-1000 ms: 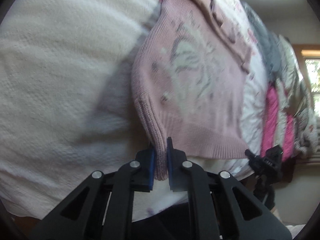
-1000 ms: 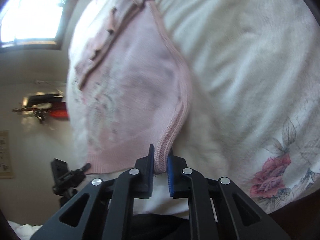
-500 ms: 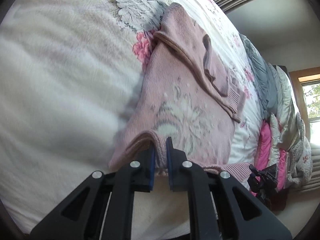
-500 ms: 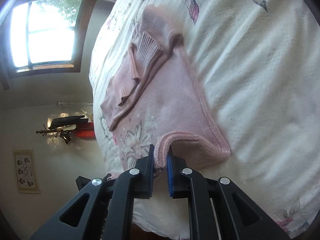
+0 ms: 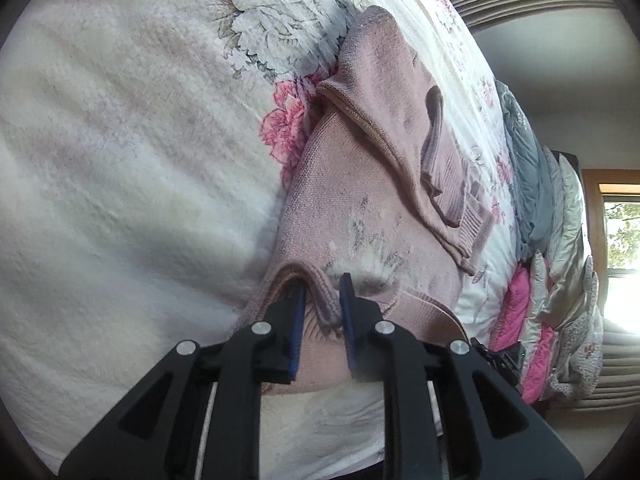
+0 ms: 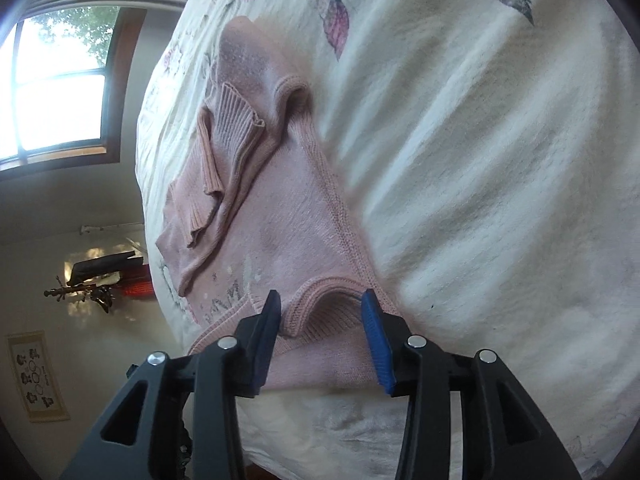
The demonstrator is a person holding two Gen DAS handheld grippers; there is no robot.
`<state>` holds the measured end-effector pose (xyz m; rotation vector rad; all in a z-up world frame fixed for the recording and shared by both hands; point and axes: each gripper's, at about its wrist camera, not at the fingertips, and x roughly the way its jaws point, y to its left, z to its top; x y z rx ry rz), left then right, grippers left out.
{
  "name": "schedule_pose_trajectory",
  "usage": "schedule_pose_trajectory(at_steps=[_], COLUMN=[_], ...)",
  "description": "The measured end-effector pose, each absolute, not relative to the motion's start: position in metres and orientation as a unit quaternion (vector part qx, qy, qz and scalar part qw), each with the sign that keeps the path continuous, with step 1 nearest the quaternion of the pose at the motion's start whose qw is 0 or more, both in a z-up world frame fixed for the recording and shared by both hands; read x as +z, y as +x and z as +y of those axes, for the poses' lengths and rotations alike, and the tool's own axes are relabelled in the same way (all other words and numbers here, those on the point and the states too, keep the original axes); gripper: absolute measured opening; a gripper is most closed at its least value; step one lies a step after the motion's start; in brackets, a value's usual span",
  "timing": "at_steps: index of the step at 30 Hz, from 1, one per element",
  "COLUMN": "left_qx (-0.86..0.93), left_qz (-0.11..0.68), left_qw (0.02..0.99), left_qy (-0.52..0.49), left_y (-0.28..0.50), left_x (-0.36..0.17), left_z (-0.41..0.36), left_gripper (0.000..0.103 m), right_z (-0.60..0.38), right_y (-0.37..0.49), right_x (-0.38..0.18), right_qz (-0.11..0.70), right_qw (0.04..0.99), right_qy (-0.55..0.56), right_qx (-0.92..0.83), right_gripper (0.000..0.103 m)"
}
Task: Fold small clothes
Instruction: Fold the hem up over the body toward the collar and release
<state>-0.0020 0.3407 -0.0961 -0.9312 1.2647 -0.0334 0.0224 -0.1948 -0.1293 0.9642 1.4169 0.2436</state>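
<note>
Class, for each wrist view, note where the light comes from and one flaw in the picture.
Left wrist view: daylight from the window at the right edge, blown out; fisheye bends the bedspread. Right wrist view: bright window upper left, overexposed; pink sweater sharp, bedspread soft towards the rim.

We see a home bedroom | floral bedspread [image 5: 120,160] on a bed | stacked pillows [image 5: 560,280] | wood-framed window [image 6: 60,92] | framed wall picture [image 6: 36,376]
</note>
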Motion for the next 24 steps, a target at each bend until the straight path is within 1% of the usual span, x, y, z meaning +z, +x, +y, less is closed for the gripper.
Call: schedule_pose_trajectory(at_steps=[1, 2, 3, 6, 11, 12, 14, 15, 17, 20, 22, 24], left_qx=[-0.019, -0.013, -0.003, 0.01, 0.013, 0.007, -0.003, -0.007, -0.012, -0.009, 0.007, 0.012], left_qz=[0.563, 0.554, 0.546, 0.53, 0.553, 0.559, 0.573, 0.581, 0.599, 0.62, 0.633, 0.637], left_qw=[0.708, 0.715, 0.721, 0.729, 0.758, 0.761, 0.767, 0.767, 0.763, 0.751, 0.743, 0.74], left_qy=[-0.426, -0.427, -0.427, -0.433, -0.345, -0.33, -0.29, -0.271, -0.241, -0.227, -0.216, -0.217], left_y=[-0.005, -0.009, -0.014, -0.025, -0.016, -0.013, -0.003, 0.002, 0.012, 0.023, 0.028, 0.029], left_x=[-0.093, -0.088, -0.083, -0.072, -0.06, -0.061, -0.065, -0.069, -0.08, -0.1, -0.112, -0.119], left_z=[0.344, 0.349, 0.356, 0.37, 0.358, 0.351, 0.336, 0.328, 0.315, 0.306, 0.305, 0.305], left_gripper=[0.024, 0.033, 0.036, 0.036, 0.037, 0.039, 0.045, 0.046, 0.046, 0.049, 0.049, 0.039], right_z=[-0.196, -0.197, -0.196, -0.194, -0.189, -0.187, -0.182, -0.178, -0.172, -0.165, -0.158, -0.152], right_y=[0.022, 0.022, 0.022, 0.02, 0.02, 0.02, 0.021, 0.022, 0.023, 0.025, 0.027, 0.029], right_x=[-0.128, -0.125, -0.122, -0.109, -0.091, -0.09, -0.088, -0.087, -0.087, -0.088, -0.089, -0.089], right_qz=[0.624, 0.625, 0.625, 0.624, 0.609, 0.608, 0.611, 0.614, 0.617, 0.622, 0.625, 0.629], right_qw=[0.652, 0.656, 0.661, 0.68, 0.717, 0.72, 0.723, 0.725, 0.728, 0.728, 0.73, 0.731], right_qy=[0.417, 0.41, 0.401, 0.367, 0.319, 0.315, 0.299, 0.288, 0.27, 0.255, 0.242, 0.224], right_qx=[0.108, 0.109, 0.112, 0.116, 0.115, 0.117, 0.12, 0.122, 0.126, 0.131, 0.136, 0.142], right_gripper=[0.043, 0.043, 0.043, 0.043, 0.043, 0.044, 0.044, 0.044, 0.044, 0.044, 0.044, 0.044])
